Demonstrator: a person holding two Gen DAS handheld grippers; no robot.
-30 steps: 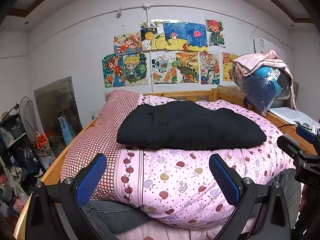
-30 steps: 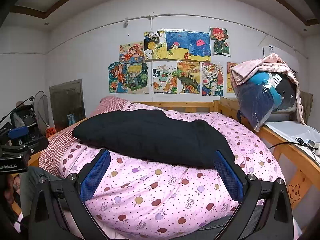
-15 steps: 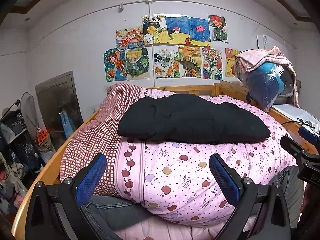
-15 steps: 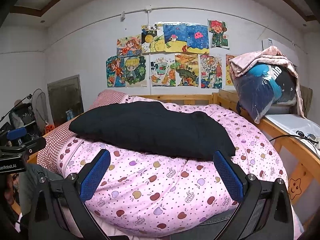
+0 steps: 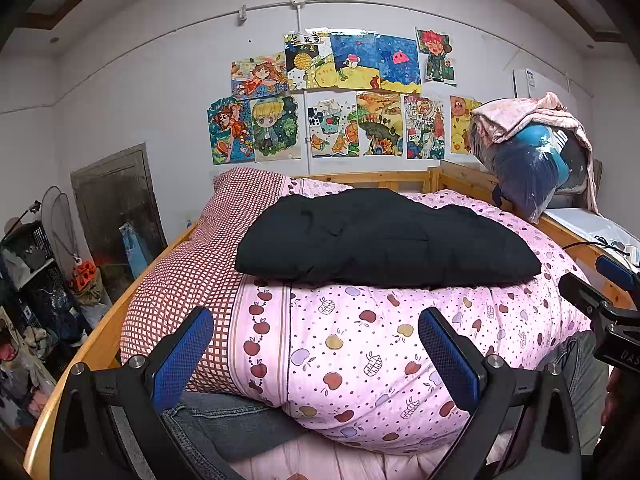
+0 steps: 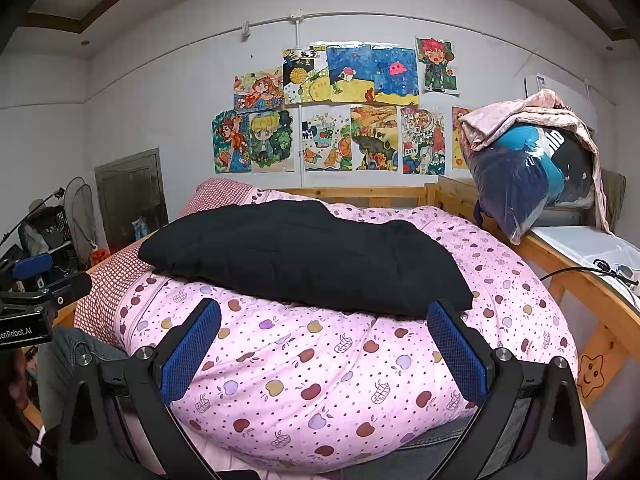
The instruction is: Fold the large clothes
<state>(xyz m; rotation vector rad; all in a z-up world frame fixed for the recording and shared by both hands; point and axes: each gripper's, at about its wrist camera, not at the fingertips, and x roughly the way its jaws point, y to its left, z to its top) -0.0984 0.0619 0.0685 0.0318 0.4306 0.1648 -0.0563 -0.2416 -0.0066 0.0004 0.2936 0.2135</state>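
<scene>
Both sets of fingers are spread wide with nothing between them. On the left gripper [image 5: 316, 354] the blue pads sit at about 8 and 4 o'clock in its view, hovering in front of the pink quilt [image 5: 360, 344] without touching it. Same deal on the right gripper [image 6: 324, 350]: blue pads apart, empty, hanging just in front of the quilt's bulging front.

The black garment [image 5: 384, 238] is the thing to fold, and it's lying on top of that puffy apple-print quilt, dead centre, a bit toward 12 o'clock from the fingers. It looks already folded into a long flattish bundle. In the right view the black garment [image 6: 304, 256] runs from about 9 to 3 o'clock across the quilt's top, its near right corner just above the right pad.

Under the quilt's lower edge, grey denim [image 5: 224, 424] shows at 7 o'clock. A red-checked panel [image 5: 188, 272] covers the quilt's left side. The wooden bed frame [image 5: 384, 178] runs behind, and a clear bag of clothes [image 5: 528, 168] with a pink blanket over it sits at 2 o'clock. Kids' drawings [image 5: 340, 96] cover the wall at 12. The other gripper pokes in at 3 o'clock in the left view.
</scene>
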